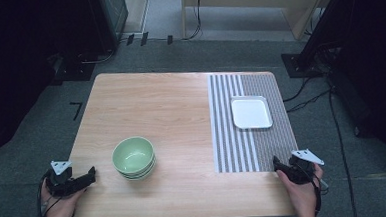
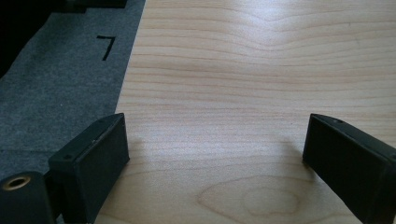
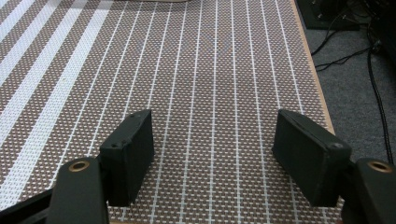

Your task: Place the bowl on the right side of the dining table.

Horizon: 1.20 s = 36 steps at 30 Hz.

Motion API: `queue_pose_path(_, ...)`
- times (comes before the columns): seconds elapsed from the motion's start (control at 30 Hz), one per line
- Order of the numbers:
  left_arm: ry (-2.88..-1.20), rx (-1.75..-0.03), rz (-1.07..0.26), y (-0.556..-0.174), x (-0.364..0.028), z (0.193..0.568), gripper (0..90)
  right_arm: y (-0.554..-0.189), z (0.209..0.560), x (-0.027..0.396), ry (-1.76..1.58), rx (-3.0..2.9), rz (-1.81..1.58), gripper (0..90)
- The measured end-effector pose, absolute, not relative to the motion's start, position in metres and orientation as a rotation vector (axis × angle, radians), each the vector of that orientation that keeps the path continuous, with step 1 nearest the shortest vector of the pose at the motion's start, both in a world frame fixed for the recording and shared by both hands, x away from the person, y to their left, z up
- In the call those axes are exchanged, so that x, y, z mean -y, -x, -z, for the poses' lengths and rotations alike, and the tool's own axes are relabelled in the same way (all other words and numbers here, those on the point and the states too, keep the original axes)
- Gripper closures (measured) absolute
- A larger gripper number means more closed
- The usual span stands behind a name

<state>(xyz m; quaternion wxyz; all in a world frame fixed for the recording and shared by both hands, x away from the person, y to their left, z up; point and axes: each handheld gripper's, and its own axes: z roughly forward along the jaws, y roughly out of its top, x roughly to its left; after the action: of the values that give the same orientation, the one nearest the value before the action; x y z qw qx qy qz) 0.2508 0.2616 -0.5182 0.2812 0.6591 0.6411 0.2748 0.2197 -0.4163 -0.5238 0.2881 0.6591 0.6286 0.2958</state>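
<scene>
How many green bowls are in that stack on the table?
3, as far as the rims show: the green bowls sit nested in one stack on the bare wood, near the left gripper. More could be hidden inside.

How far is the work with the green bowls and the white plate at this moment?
Nothing looks done yet: the green bowls sit stacked on bare wood, and the white plate on the striped mat is empty. Left gripper and right gripper are open, holding nothing. All handling remains.

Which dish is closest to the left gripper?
The green bowl stack, round and on bare wood beside the left gripper; the white square plate lies far off.
</scene>
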Motion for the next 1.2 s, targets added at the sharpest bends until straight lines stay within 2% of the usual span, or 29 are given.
queue_pose_path(0.3, -1.696, -1.709, -0.674, -0.251, -0.259, 0.511, 6.6, -0.22, 0.524, 0.417, -1.763, -1.677, -0.79, 28.1)
queue_pose_path(0.57, -1.593, -1.608, -0.618, -0.245, -0.25, 0.486, 6.6, -0.22, 0.524, 0.417, -1.764, -1.677, -0.79, 28.1)
queue_pose_path(0.67, -1.597, -1.562, -0.642, -0.243, -0.244, 0.476, 6.6, -0.22, 0.524, 0.417, -1.764, -1.676, -0.789, 28.0)
queue_pose_path(1.2, -1.54, -1.389, -0.575, -0.233, -0.211, 0.44, 6.6, -0.219, 0.511, 0.41, -1.769, -1.589, -0.844, 24.9)
